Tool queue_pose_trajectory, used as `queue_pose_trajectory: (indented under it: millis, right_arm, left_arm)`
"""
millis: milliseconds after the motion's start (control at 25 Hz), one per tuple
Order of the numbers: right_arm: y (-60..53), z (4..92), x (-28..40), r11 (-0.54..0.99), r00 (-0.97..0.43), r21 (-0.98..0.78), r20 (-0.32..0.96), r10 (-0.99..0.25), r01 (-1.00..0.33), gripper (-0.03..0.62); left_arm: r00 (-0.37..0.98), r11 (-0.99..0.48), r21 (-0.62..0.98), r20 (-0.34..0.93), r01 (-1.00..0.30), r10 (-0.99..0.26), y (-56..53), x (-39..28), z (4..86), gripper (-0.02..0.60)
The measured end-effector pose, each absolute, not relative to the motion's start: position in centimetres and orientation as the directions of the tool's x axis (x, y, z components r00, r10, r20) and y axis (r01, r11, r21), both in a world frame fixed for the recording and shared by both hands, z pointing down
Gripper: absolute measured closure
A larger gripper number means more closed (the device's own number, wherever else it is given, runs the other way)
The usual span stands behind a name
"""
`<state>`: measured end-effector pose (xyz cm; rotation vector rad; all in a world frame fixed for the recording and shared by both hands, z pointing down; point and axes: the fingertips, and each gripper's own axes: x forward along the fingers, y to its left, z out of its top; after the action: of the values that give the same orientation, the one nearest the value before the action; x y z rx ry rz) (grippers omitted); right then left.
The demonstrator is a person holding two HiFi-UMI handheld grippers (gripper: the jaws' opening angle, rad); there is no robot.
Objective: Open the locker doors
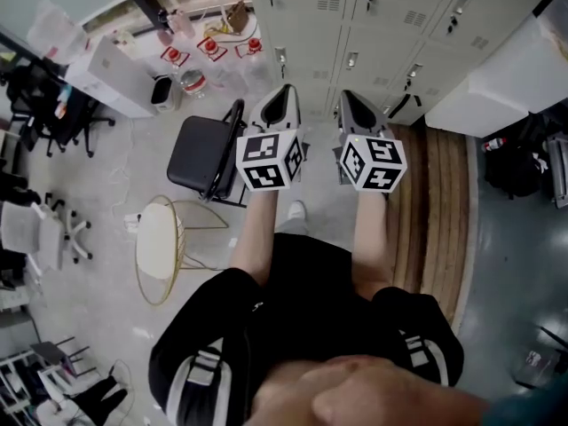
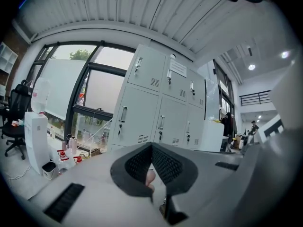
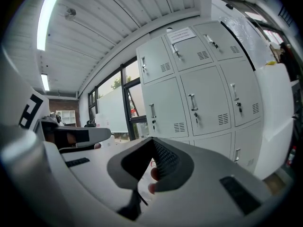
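A bank of pale grey lockers (image 1: 355, 25) stands ahead, every door in view closed, each with a small handle and vent slots. In the head view my left gripper (image 1: 282, 91) and right gripper (image 1: 348, 96) are held side by side, pointing at the lockers and well short of them. Both are shut with nothing between the pads. The left gripper view has its jaws (image 2: 151, 145) meeting at the tips, with the lockers (image 2: 161, 103) beyond. In the right gripper view the closed jaws (image 3: 152, 141) face the lockers (image 3: 199, 93) and a door handle (image 3: 191, 100).
A black chair (image 1: 202, 153) stands just left of my left gripper, and a round white stool with a gold wire frame (image 1: 160, 238) is nearer me. A wooden platform (image 1: 435, 202) runs along the lockers' foot. A white cabinet (image 1: 497, 87) stands right; bottles (image 1: 191, 82) sit by the window.
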<state>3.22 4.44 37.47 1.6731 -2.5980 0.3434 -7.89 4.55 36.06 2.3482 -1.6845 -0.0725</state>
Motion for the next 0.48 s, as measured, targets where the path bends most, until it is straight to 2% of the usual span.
queue_pose_trajectory:
  millis: [480]
  right_arm:
    - [-3.4, 36.7, -3.4, 0.408, -0.426, -0.140, 0.152, -0.892, -0.902, 0.585]
  left_arm:
    - [0.322, -0.294, 0.246, 0.082, -0.924, -0.943, -2.9, -14.4, 35.4, 0.578]
